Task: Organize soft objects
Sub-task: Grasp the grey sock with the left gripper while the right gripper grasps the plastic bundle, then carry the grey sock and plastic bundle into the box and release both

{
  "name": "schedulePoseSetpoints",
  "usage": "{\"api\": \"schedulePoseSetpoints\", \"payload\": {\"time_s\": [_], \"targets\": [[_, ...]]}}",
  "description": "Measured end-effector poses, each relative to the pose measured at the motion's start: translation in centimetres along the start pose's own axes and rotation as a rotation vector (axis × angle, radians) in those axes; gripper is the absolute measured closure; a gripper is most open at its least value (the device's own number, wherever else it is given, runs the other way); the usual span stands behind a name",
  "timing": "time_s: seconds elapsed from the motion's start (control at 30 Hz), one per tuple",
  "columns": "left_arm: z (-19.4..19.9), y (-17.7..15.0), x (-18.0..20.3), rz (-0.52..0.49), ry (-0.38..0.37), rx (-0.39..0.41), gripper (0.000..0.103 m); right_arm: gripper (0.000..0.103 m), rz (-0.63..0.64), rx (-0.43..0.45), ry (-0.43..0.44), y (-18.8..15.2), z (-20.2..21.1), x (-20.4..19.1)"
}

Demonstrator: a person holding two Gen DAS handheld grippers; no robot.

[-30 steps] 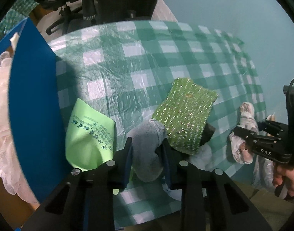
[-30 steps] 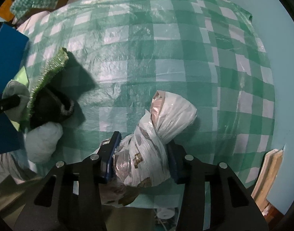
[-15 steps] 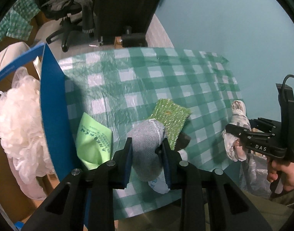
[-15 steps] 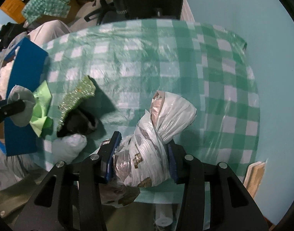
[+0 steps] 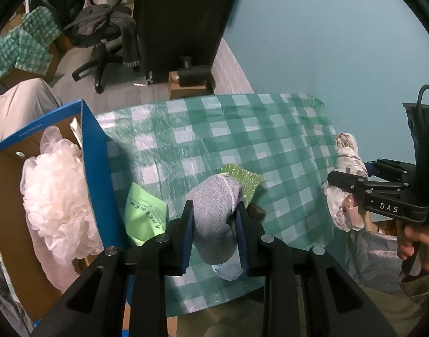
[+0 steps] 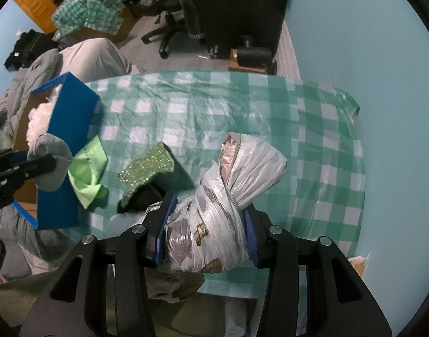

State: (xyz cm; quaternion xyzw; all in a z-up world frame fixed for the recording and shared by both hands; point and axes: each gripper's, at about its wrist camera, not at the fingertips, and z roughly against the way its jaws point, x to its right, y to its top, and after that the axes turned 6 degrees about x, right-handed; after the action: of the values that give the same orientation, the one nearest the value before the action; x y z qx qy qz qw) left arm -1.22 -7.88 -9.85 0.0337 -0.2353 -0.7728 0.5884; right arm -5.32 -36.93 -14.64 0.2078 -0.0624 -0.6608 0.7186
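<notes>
My left gripper is shut on a grey sock and holds it above the near edge of the green checked table. It also shows in the right wrist view. My right gripper is shut on a knotted white plastic bag, held above the table's near right side; the bag also shows in the left wrist view. A glittery green sponge leans on a dark object. A light green cloth lies beside it.
A blue cardboard box with a white mesh bath puff inside stands at the table's left edge. A white soft item lies under my left gripper. An office chair and a dark cabinet stand beyond the table.
Both grippers have risen and pulled back from the table with their loads. The sock has lifted clear of the sponge, and the box interior with the puff has come into view.
</notes>
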Motion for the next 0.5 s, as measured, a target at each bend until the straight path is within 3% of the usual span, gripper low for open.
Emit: {"api": "schedulePoseSetpoints", "payload": {"time_s": [0.5], "targets": [[2.9, 0.9, -0.2, -0.005, 0.043, 0.048, 0.076, 0.06, 0.072, 0.053, 0.049, 3.0, 2.2, -3.4]]}}
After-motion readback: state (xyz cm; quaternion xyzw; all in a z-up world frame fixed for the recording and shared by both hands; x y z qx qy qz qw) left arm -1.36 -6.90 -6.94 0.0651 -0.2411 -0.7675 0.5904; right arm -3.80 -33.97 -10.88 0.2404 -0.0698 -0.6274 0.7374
